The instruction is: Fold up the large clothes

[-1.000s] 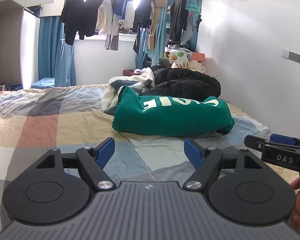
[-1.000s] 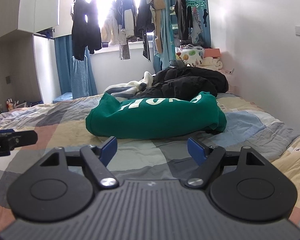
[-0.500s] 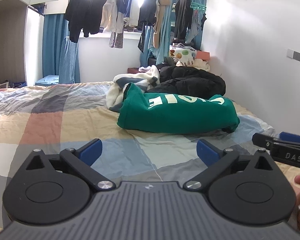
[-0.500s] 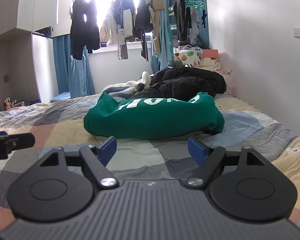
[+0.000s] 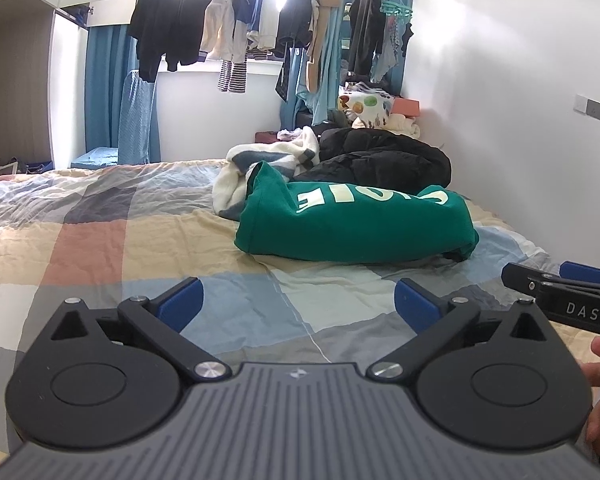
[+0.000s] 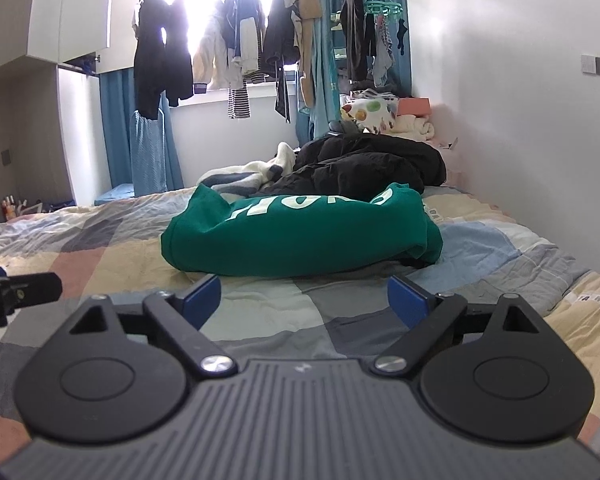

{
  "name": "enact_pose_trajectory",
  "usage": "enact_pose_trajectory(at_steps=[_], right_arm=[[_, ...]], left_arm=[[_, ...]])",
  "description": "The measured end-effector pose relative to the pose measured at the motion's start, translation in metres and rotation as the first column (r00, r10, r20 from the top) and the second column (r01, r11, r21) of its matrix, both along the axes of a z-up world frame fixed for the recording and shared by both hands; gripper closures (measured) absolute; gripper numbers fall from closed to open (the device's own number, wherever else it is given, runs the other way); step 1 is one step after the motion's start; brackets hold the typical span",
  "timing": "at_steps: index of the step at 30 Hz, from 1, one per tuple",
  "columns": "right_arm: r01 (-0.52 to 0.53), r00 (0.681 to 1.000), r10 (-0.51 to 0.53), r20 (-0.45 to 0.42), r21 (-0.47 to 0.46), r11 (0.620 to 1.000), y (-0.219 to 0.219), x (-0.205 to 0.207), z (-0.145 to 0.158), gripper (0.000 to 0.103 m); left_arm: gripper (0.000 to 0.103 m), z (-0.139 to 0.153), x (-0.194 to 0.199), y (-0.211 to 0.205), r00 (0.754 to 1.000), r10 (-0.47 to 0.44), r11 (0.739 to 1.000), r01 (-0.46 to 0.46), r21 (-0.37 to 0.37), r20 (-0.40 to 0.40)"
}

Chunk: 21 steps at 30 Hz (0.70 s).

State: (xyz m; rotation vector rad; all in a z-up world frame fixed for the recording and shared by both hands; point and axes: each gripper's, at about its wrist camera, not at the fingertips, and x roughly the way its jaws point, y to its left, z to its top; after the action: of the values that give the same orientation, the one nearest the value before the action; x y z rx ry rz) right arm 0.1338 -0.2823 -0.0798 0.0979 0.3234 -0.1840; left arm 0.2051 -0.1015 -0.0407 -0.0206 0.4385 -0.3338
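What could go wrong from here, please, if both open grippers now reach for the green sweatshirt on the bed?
1. The green sweatshirt lies bunched against the white striped garment and the black jacket, so a pinch might snag a neighbour too.
2. The patchwork quilt is wrinkled beneath it; a low grasp by the left gripper or right gripper could catch bedding.
3. Its edges are tucked under, so the seam chosen may be wrong.

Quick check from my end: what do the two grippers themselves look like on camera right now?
Both match: the left gripper and right gripper have ribbed dark grey bodies, black linkage arms with silver screws, round black discs, and blue pads on the jaws. White "DAS" lettering marks the right gripper's side. No cables or sleeves show.
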Motion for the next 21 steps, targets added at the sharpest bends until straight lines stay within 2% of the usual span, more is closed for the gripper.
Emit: enact_pose_trajectory(at_steps=[15, 21], right_arm=[[0.016, 1.000, -0.016, -0.014, -0.005, 1.000, 0.0035, -0.0001, -0.0012, 0.011], [0.018, 1.000, -0.018, -0.017, -0.004, 1.000, 0.0026, 0.0001, -0.0014, 0.011]], left_arm=[[0.000, -0.0005, -0.0077, 0.0014, 1.000, -0.015, 0.999, 0.015, -0.038, 0.005], [0.000, 0.0005, -0.0096, 0.0004, 1.000, 0.000, 1.000, 0.001, -0.032, 0.007]])
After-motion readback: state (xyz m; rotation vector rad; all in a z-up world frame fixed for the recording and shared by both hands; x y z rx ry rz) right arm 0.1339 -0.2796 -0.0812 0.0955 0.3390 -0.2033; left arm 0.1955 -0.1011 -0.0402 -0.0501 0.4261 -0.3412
